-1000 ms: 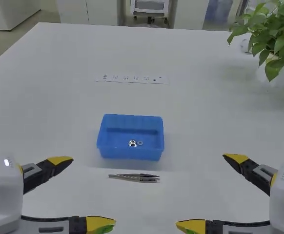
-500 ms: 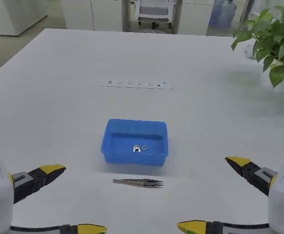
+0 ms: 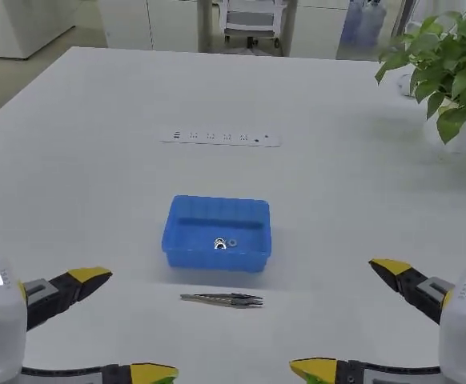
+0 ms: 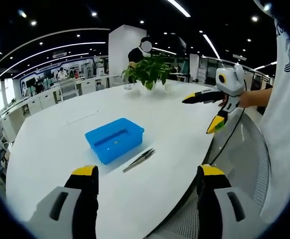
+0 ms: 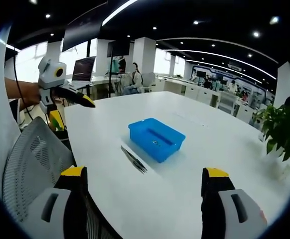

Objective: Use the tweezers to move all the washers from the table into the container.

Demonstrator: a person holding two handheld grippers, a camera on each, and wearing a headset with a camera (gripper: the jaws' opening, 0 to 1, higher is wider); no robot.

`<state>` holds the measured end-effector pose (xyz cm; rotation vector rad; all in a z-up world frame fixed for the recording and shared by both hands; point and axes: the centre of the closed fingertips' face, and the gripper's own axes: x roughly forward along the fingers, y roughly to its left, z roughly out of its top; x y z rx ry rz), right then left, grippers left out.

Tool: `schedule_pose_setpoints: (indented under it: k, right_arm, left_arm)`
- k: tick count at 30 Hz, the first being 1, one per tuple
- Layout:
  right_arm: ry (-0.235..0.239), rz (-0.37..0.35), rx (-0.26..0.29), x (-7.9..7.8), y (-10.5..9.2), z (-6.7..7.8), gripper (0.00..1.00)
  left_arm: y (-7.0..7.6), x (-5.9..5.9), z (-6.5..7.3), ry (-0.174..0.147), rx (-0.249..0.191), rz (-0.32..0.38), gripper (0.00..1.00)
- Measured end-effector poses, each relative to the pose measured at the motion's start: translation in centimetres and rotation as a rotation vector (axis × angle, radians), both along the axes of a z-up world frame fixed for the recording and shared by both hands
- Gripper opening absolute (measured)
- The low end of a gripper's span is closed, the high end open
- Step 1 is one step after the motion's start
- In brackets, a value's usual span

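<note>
I am holding the left gripper [image 3: 127, 324] low at the near left edge of the white table [image 3: 73, 160]. Its yellow-tipped jaws are standing wide apart with nothing between them. In the left gripper view those jaws are framing the work from well back, touching nothing.

Moving toward the middle, the tweezers [image 3: 221, 298] are lying flat on the table, lengthwise across my view, just in front of the blue container [image 3: 217, 260] and apart from it. Neither gripper is touching them. The container is sitting upright near the centre of the table. Inside it I am seeing the washers [image 3: 221, 243] as small metal pieces resting close together on its floor, and I cannot tell their exact count. Beyond the container, well apart from it, a white power strip [image 3: 221, 138] is lying across the table.

Further right, I am holding the right gripper [image 3: 343, 316] low at the near right edge. Its jaws are also spread wide and gripping nothing. At the far right edge of the table a green plant [image 3: 449, 56] is standing, well away from the container.
</note>
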<state>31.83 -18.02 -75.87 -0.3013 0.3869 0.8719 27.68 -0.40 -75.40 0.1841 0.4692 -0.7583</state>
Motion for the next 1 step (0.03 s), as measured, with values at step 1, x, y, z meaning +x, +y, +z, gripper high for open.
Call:
schedule_pose_setpoints:
  k: [1]
  right_arm:
    - [0.0,-0.001,0.001,0.1,0.06,0.07,0.95]
  left_arm:
    - [0.03,-0.02,-0.06,0.002,0.002,0.001,0.86]
